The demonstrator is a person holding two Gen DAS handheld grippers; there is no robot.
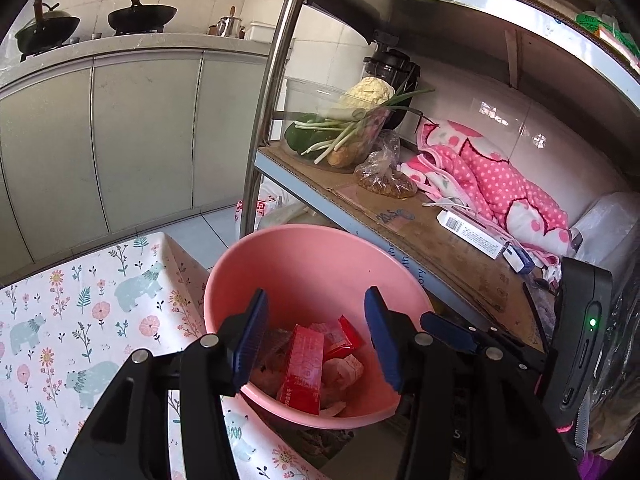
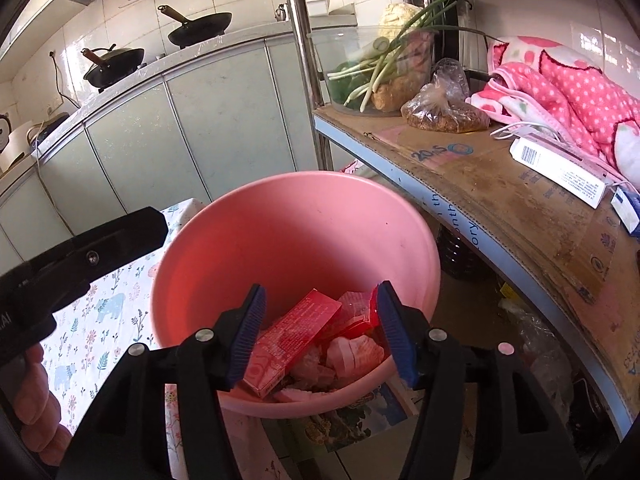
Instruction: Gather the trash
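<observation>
Here, the fingers of the left gripper point(image 1: 316, 340) and the right gripper point(image 2: 320, 332) are held wide apart above the pink basin point(image 2: 248, 240), with nothing gripped between them. Collected trash is seen at the basin's bottom: a red carton point(image 2: 292, 336), red wrappers point(image 1: 340, 336) and pale scraps point(image 2: 352, 354). The basin is set on a floral-clothed surface point(image 1: 60, 312), just beside a cardboard-lined shelf point(image 2: 500, 184).

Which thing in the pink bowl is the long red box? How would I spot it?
Find the big pink bowl beside the metal shelf. At its bottom, among crumpled pink and red wrappers, lies the red box. It alone is long, flat and straight-edged.
</observation>
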